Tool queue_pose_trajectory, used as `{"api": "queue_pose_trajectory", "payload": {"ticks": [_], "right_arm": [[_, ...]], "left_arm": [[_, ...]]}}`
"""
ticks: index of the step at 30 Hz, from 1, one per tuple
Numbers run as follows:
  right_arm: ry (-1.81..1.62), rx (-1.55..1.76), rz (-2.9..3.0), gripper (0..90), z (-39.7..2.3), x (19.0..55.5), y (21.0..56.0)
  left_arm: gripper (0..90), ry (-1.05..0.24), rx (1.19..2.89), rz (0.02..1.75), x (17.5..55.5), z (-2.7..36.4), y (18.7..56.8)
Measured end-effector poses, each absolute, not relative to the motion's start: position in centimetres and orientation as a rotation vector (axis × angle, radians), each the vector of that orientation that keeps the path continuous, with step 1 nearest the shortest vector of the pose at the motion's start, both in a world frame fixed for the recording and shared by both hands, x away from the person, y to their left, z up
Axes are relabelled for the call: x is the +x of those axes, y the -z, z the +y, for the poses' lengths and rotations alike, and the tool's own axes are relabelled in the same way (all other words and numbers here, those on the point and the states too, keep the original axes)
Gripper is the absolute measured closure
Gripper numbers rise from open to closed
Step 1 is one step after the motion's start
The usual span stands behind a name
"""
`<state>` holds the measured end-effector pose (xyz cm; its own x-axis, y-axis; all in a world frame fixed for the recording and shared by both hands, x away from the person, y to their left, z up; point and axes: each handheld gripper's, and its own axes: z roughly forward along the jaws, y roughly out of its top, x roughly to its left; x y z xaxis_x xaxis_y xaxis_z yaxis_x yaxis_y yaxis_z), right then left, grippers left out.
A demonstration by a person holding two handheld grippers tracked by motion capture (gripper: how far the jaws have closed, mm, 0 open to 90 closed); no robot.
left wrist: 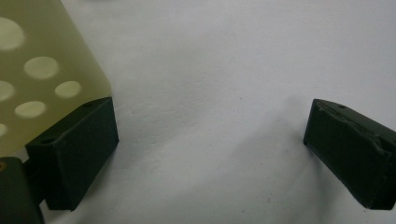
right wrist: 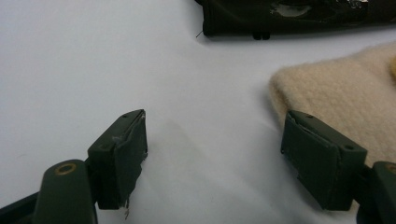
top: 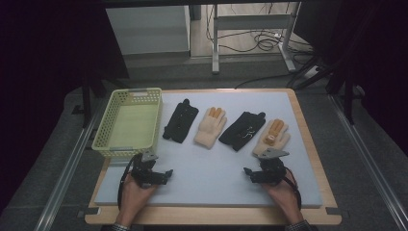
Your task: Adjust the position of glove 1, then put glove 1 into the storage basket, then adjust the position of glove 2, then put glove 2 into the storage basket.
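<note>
Four gloves lie in a row on the pale mat (top: 211, 178): a black glove (top: 180, 121), a cream glove (top: 210, 126), a second black glove (top: 242, 130) and a cream glove with orange fingertips (top: 272, 137). A hand holds my left gripper (top: 155, 167) just in front of the yellow-green basket (top: 130, 122). Its jaws stand open over bare mat (left wrist: 208, 121), the left one against the basket's corner (left wrist: 42, 70). Near the front right, my right gripper (top: 262, 166) is open with nothing between its jaws (right wrist: 215, 123). Its right jaw rests by the cream glove's cuff (right wrist: 336, 88), and the black glove (right wrist: 280, 16) lies beyond.
The mat sits on a wooden tabletop (top: 317, 159) with narrow bare margins. The perforated basket has nothing in it. Behind the table there are a desk frame (top: 250, 33) and loose cables (top: 264, 43) on the floor.
</note>
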<state>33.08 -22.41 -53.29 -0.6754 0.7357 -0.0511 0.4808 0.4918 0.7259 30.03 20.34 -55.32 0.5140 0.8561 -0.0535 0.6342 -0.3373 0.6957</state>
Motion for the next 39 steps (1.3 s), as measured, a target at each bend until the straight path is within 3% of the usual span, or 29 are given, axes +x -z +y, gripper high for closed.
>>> {"api": "queue_pose_trajectory", "payload": {"ticks": [7,39], "right_arm": [[-0.988,1.030,2.385,18.9,-22.3,33.1,53.3],[-1.019,1.079,2.402,19.4,-21.0,33.7,51.6]], "left_arm": [[3.2,-0.425,2.086,1.211,30.0,20.4,55.3],[3.2,-0.427,2.086,1.207,30.0,20.4,55.3]]}}
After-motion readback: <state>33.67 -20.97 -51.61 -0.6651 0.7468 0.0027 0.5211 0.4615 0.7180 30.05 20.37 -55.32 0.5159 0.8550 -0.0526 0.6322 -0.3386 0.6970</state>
